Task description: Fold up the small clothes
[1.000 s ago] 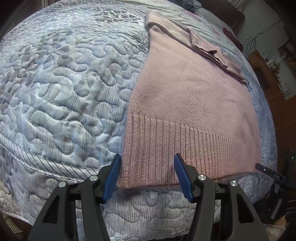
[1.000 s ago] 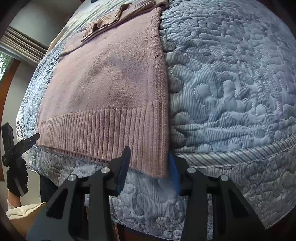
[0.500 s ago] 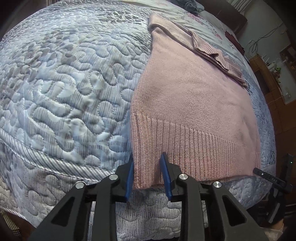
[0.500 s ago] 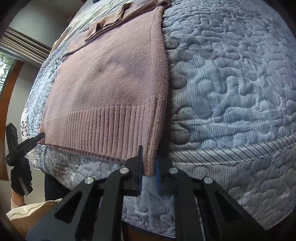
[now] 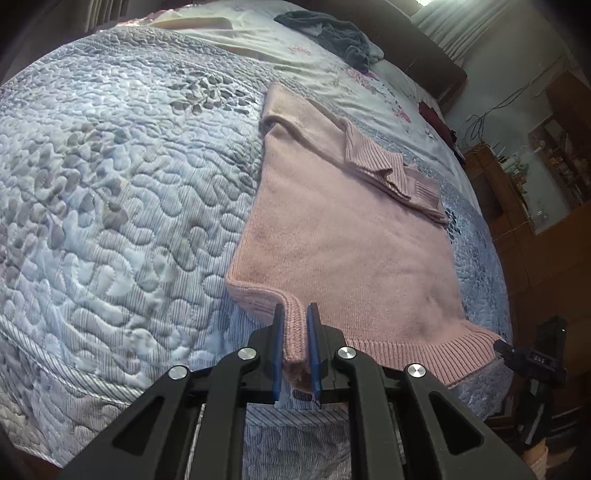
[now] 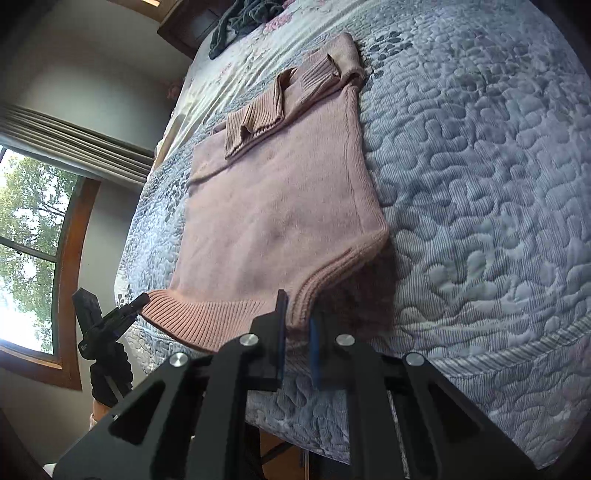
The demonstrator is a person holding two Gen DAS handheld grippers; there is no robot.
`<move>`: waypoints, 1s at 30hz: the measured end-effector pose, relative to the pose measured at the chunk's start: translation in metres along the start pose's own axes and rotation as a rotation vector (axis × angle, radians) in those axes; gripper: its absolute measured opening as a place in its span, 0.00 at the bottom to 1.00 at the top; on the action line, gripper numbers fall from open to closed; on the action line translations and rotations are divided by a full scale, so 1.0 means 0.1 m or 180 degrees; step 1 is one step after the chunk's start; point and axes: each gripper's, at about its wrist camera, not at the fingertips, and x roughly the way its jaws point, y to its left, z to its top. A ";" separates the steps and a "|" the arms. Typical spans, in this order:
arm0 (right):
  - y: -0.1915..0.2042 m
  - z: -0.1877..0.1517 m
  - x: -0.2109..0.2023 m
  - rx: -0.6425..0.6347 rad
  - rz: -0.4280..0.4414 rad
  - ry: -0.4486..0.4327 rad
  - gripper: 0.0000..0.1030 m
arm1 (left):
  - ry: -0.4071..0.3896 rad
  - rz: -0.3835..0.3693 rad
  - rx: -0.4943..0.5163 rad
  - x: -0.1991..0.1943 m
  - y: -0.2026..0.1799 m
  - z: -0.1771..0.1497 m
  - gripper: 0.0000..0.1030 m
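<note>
A pink knitted sweater (image 5: 343,240) lies flat on the quilted bed, its sleeves folded across the far end. My left gripper (image 5: 295,317) is shut on the ribbed hem at the sweater's near left corner, which is raised off the quilt. In the right wrist view the same sweater (image 6: 280,210) shows, and my right gripper (image 6: 297,314) is shut on the ribbed hem at its near right corner, also lifted. The hem sags between the two held corners. The other gripper (image 6: 122,314) appears at the left of the right wrist view.
The blue-grey quilt (image 5: 110,206) covers the bed, with broad bare areas to either side of the sweater. A dark garment (image 5: 332,33) lies at the far end near the headboard. A wooden cabinet (image 5: 517,206) stands right of the bed; a window (image 6: 26,236) is on the other side.
Both grippers went from open around the hem corners to shut on them, then lifted the corners off the quilt and moved up and forward over the bed.
</note>
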 end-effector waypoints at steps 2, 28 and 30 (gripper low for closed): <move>-0.02 0.15 -0.01 0.0055 0.0003 -0.0028 0.09 | -0.0055 0.0044 -0.0006 0.01 0.00 0.14 0.11; -0.15 1.00 0.71 0.0221 -0.0248 0.0184 0.09 | 0.0613 -0.0137 -0.0484 0.31 0.54 0.21 0.51; -0.15 0.97 0.66 0.0244 -0.0210 0.0165 0.09 | 0.0616 -0.0214 -0.0665 0.39 0.59 0.19 0.51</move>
